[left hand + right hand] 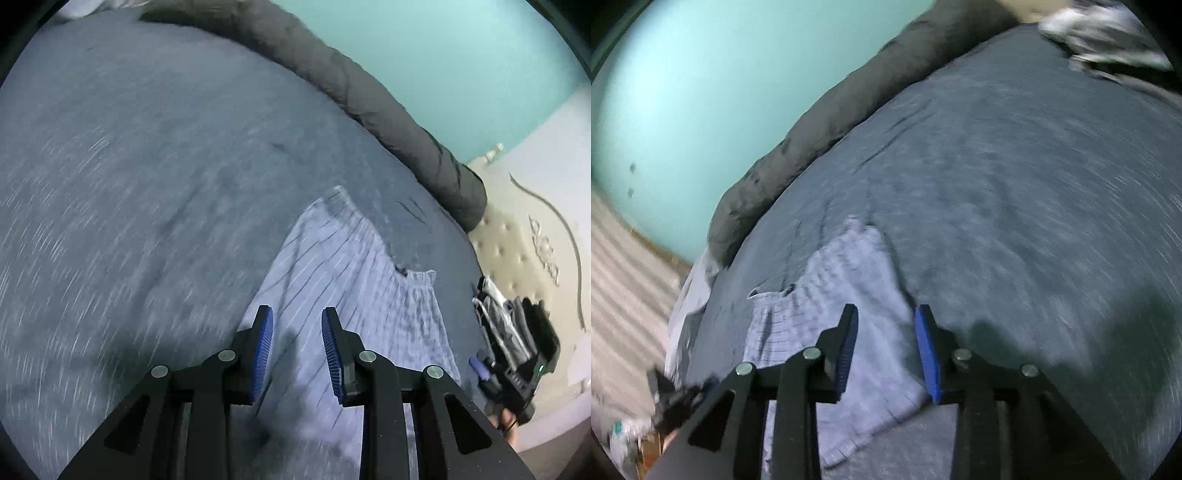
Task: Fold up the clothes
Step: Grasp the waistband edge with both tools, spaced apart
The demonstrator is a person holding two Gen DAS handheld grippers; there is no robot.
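While both pictures are smeared by motion blur, the main shapes read well enough

Left wrist view, tongs: the left gripper (297,325) hangs above the cloth with its two blue-padded fingers (263,350) spread apart and nothing between them
Left wrist view, garment: one pale striped garment (343,266) lies flat on the grey bedspread (129,166), directly under and ahead of the fingers; its far corner points up the bed and a frilled hem sits at its right side
Left wrist view, other tool: the right gripper (517,350) shows at the right edge, off the side of the garment; whether it is parted cannot be told from here
Left wrist view, edges and room: one dark rolled blanket (369,92) runs along the far edge of the bed below the teal wall (443,55); a tufted headboard (517,229) stands at the right; a wide bare stretch of bedspread lies to the left

Right wrist view, tongs: the right gripper (886,325) has its fingers set apart, empty, over the garment's right edge
Right wrist view, garment: the same single pale striped garment (842,295) lies near the bed's left edge
Right wrist view, edges and room: the rolled blanket (812,147) borders the far side; one blurred light bundle of cloth (1100,33) lies at the far right corner; open bedspread (1034,184) fills the right
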